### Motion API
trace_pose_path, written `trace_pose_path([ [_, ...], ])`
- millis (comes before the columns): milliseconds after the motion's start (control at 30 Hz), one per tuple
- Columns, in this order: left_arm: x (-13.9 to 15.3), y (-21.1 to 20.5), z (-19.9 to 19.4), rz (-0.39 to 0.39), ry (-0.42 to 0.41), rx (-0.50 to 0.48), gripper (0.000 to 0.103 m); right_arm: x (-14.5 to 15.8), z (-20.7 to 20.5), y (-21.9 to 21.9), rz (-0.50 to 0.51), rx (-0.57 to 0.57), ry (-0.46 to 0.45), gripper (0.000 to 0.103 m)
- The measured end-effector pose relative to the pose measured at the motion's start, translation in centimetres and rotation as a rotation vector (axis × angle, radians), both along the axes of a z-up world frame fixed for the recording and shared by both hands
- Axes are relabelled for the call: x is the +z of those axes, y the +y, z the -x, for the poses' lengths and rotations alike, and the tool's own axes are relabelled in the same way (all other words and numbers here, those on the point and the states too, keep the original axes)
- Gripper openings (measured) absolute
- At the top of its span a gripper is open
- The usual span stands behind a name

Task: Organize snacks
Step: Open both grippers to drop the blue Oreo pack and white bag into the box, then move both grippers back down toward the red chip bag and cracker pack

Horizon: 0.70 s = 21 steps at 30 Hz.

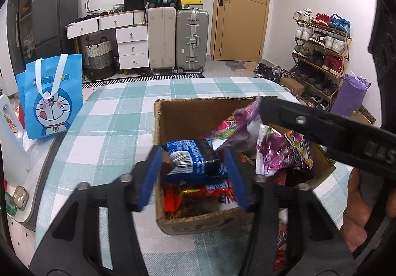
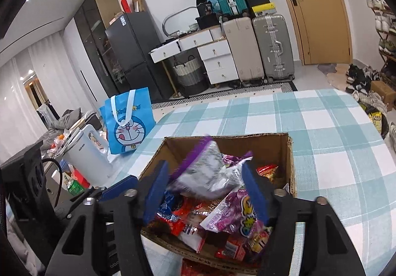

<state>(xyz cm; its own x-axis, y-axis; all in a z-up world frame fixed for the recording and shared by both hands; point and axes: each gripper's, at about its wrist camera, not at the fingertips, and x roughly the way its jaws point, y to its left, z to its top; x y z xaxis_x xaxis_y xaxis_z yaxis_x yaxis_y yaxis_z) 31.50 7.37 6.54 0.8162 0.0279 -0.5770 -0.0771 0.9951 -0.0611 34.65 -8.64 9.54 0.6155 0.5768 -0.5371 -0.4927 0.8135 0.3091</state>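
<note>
Left tongs [image 1: 191,172], black angular frame, blue finger pads, silver screws, right tongs [image 2: 206,193] alike, embossed lettering on arm

My box [image 1: 173,112] stands on the table [image 1: 111,115], with snacks [image 1: 195,159] inside. The bag [image 1: 49,95] stands to the left, the suitcases [image 1: 177,41] behind, the shoe rack [image 1: 321,58] right.
</note>
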Motion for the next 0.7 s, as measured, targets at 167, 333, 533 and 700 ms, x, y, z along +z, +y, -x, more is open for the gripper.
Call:
trace_pose_path([
  [167,0.7,0.6,2.2,0.04,-0.028,-0.014,0.082,0.5,1.5,-1.5,-0.002,0.006,-0.001,0.099],
  [333,0.8,1.1,4.1,0.075,-0.024,-0.029,0.103,0.1,2.9,-3.1,0.02,0.01,0.04,0.102],
  [533,0.8,1.0,6.9,0.076,-0.022,-0.029,0.102,-0.4,5.2,-4.3,0.065,0.027,0.048,0.102],
  [700,0.3,0.9,8.8,0.078,-0.007,-0.035,0.102,-1.5,6.7,-4.9,0.133,0.027,0.067,0.102],
])
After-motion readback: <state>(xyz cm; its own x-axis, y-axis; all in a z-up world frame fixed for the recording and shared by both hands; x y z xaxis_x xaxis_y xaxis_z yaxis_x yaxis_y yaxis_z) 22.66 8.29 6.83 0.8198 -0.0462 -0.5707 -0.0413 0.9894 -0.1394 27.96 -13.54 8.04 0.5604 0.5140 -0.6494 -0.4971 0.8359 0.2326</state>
